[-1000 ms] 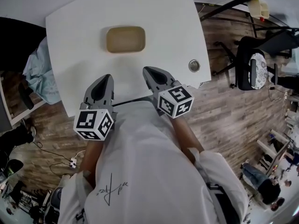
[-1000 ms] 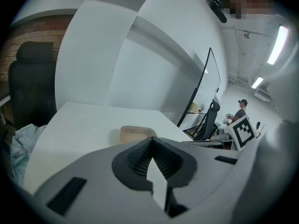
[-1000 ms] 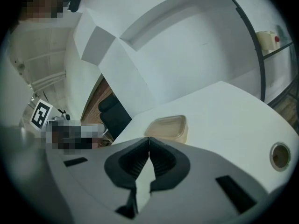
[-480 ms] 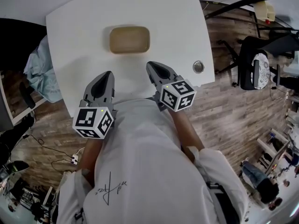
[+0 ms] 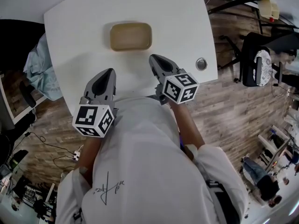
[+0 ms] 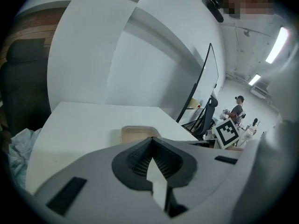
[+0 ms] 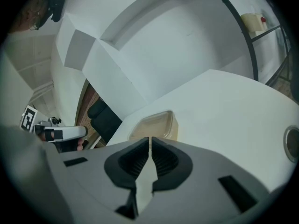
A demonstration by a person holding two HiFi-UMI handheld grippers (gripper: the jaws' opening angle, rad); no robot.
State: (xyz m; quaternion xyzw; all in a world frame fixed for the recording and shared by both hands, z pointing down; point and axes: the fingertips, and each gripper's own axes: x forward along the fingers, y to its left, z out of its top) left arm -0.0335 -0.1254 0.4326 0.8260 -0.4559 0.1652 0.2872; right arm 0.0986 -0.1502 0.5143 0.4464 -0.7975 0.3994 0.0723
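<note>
Left gripper (image 5: 110, 73): over the near part of the white table (image 5: 79, 27), jaws pressed together, nothing between them. Tan container (image 5: 131, 36): flat on the table, farther in, ahead of and between the two grippers, touching neither. Right gripper (image 5: 154, 59): jaws closed to a hairline slit, empty, tips just short of the container. Round grommet (image 5: 201, 63): near the table's right edge.

A white table (image 5: 84, 13) has a round cable grommet (image 5: 201, 63) near its right corner. A black office chair (image 5: 256, 55) stands on the wood-plank floor (image 5: 233, 106). Light-blue cloth (image 5: 44, 73) lies to the table's left.
</note>
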